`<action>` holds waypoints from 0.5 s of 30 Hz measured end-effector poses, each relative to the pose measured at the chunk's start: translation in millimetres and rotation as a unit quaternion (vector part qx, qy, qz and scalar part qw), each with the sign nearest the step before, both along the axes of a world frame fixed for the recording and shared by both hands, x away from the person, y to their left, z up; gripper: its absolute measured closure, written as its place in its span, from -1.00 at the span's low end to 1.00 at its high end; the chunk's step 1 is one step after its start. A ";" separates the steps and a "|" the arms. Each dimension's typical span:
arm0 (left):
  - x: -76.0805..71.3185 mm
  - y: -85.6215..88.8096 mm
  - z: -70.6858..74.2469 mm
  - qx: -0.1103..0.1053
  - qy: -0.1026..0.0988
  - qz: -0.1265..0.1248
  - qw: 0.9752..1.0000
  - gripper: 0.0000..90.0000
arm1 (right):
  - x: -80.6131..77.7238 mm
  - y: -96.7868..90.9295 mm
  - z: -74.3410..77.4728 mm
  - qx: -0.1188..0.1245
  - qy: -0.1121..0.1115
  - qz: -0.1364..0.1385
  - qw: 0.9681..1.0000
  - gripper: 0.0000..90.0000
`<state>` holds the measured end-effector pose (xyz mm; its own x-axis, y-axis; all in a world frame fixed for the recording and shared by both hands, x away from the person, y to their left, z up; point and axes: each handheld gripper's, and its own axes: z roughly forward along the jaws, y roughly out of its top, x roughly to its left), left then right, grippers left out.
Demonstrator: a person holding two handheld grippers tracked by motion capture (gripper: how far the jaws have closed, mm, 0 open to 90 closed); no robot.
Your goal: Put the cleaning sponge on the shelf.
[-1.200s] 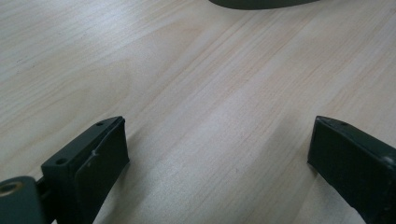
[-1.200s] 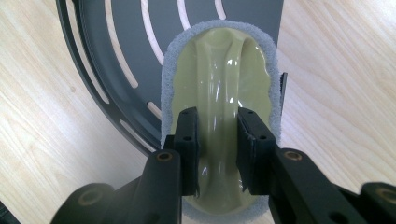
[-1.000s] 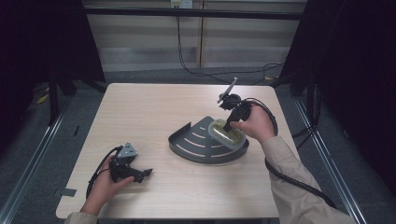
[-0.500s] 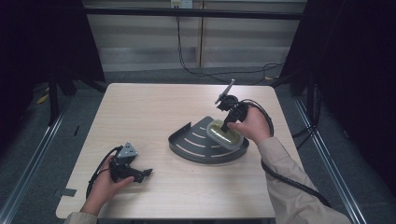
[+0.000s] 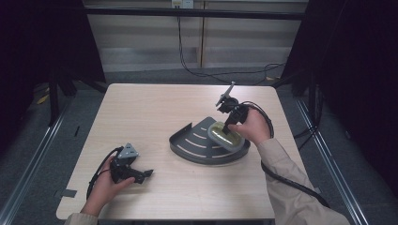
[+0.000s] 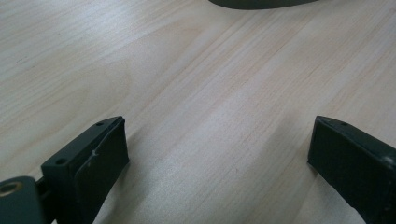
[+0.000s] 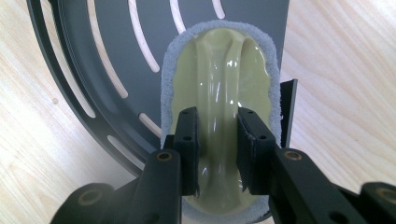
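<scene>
Open tabletop (image 5: pixel 155 117) all round the slotted rack (image 5: pixel 197 147).

A black cable (image 5: pixel 187 51) trails over the grey floor (image 5: pixel 155 76) beyond the wooden table's (image 5: pixel 150 117) far edge.

The scrubber (image 5: pixel 226 136) lies in the corner rack (image 5: pixel 197 147), mid-table (image 5: pixel 155 108).

**No readable text**

No words, labels, brand marks, nos. or signs legible in any view. Nothing printed that can be made out on any surface, incl. in the close-up gripper views.
</scene>
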<state>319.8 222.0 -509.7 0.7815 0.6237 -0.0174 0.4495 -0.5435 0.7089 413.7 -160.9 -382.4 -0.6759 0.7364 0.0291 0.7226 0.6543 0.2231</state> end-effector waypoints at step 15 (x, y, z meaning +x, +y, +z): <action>0.0 0.0 -0.1 -0.001 0.001 0.000 1.000 -0.90 | 2.1 -1.0 -6.0 0.000 -0.001 0.005 1.000 0.59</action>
<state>319.8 222.0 -509.7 0.7819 0.6231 -0.0193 0.4500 -0.5427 0.7092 415.8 -161.9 -388.3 -0.6840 0.7289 0.0277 0.7147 0.6621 0.2256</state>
